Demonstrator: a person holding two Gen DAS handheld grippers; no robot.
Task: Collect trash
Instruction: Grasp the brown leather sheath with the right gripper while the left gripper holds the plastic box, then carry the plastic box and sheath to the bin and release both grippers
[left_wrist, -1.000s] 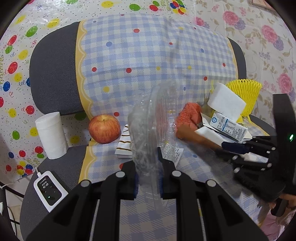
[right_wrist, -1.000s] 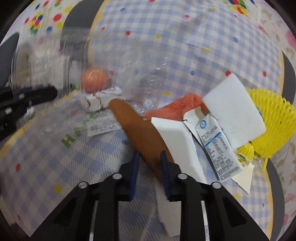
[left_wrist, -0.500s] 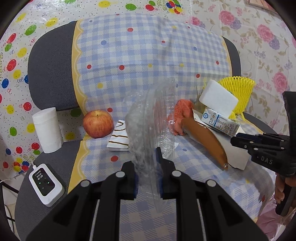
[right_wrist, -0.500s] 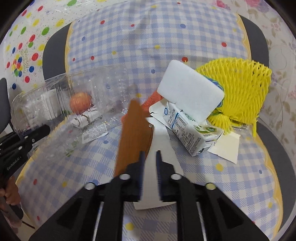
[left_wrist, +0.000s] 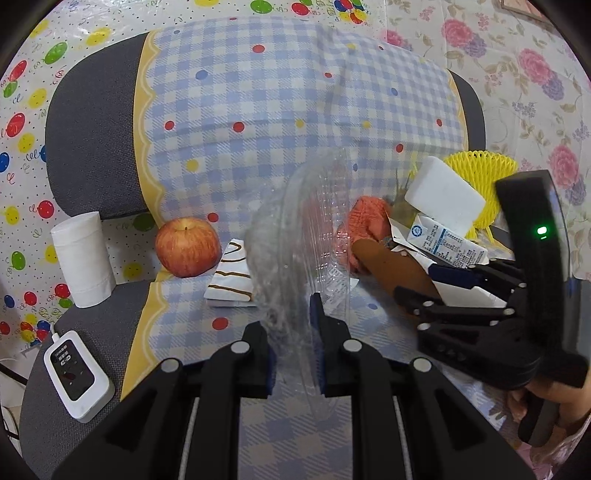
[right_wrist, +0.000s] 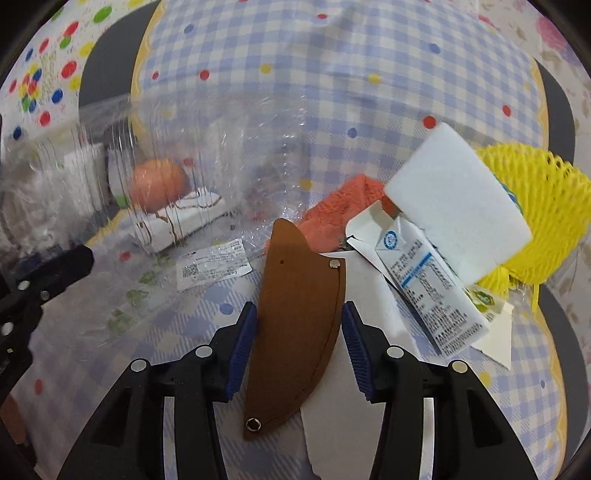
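Observation:
My left gripper (left_wrist: 291, 332) is shut on the rim of a clear plastic clamshell container (left_wrist: 306, 229), which stands on edge above the checked cloth. It also shows at the left of the right wrist view as the clear container (right_wrist: 110, 177). My right gripper (right_wrist: 297, 332) is opening. A brown leather sheath (right_wrist: 299, 317) lies flat between its jaws on a white paper sheet (right_wrist: 369, 295), and the right pad stands clear of it. The left wrist view shows the right gripper (left_wrist: 424, 286) at the right, over the sheath (left_wrist: 391, 266).
A milk carton (right_wrist: 432, 291), a white foam block (right_wrist: 458, 206), a yellow foam net (right_wrist: 532, 206) and an orange cloth (right_wrist: 343, 206) are piled at the right. An apple (left_wrist: 186, 247), a striped snack packet (left_wrist: 231, 277), a tissue roll (left_wrist: 81, 258) and a white charger (left_wrist: 75, 373) lie at the left.
The right gripper, earlier shut on the brown sheath, has spread its jaws, and the sheath now lies flat on the white paper. The left gripper still holds the clear container.

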